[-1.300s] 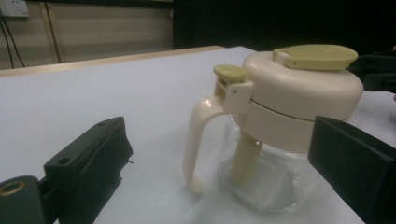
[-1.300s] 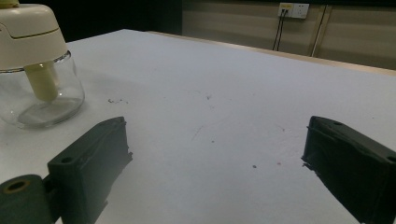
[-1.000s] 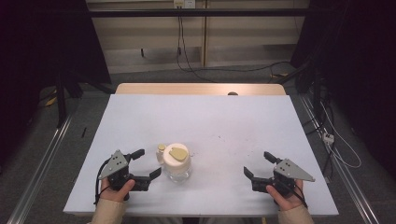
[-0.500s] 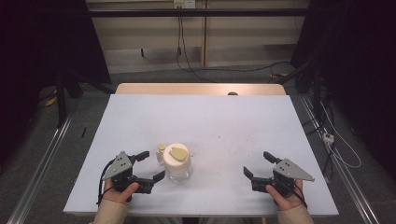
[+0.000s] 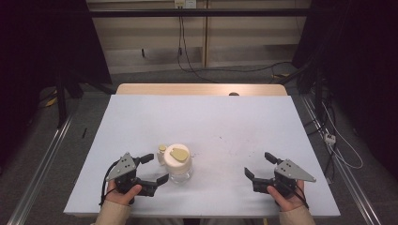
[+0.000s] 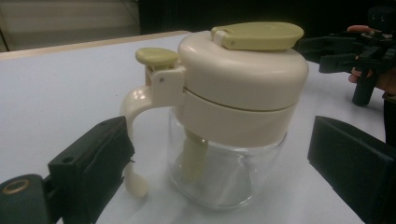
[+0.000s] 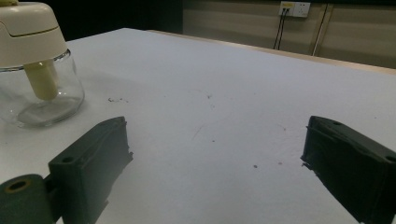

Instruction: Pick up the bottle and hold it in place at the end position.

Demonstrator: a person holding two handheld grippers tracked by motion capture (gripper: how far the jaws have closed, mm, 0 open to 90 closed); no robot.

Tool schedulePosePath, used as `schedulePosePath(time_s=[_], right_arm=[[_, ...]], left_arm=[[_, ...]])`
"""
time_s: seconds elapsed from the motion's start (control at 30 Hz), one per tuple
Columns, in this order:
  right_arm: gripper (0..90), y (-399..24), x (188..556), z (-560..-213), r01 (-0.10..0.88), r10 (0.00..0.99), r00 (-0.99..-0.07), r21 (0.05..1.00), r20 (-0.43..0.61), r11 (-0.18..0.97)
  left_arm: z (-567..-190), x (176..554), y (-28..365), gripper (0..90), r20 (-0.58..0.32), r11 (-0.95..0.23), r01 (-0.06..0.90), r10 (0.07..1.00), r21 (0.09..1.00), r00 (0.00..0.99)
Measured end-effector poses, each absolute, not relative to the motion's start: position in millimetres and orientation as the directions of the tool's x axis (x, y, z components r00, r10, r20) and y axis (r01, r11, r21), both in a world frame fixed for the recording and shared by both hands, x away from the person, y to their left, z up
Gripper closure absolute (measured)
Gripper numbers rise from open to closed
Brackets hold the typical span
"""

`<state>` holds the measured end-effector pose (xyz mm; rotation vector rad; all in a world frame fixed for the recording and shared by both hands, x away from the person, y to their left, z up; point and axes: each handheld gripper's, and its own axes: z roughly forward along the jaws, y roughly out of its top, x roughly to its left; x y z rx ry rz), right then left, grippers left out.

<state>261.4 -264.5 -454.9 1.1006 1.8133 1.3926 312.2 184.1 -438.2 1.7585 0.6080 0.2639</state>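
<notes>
left hand-held gripper (image 5: 151, 168): wide open, has edged closer round the cream-lidded glass jar (image 5: 179, 163), not yet gripping
right hand-held gripper (image 5: 258, 165): open, unmoved on the white worktop (image 5: 225, 126)

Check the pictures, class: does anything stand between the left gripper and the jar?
Nothing visible does. The left gripper is open, its jaws spread to either side of the jar, with bare table between them. The jar's handle sits close by one jaw.
</notes>
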Motion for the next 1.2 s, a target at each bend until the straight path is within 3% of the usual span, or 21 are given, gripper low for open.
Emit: schedulePosePath(time_s=[1.2], right_arm=[[6.4, -264.7, 261.9, -454.8, 0.252, 0.880, -0.475, 0.962, 0.032, 0.101]], left_arm=[[-444.6, 314.2, 164.8, 4.7, -0.136, -0.204, 0.282, 0.531, 0.937, 0.837]])
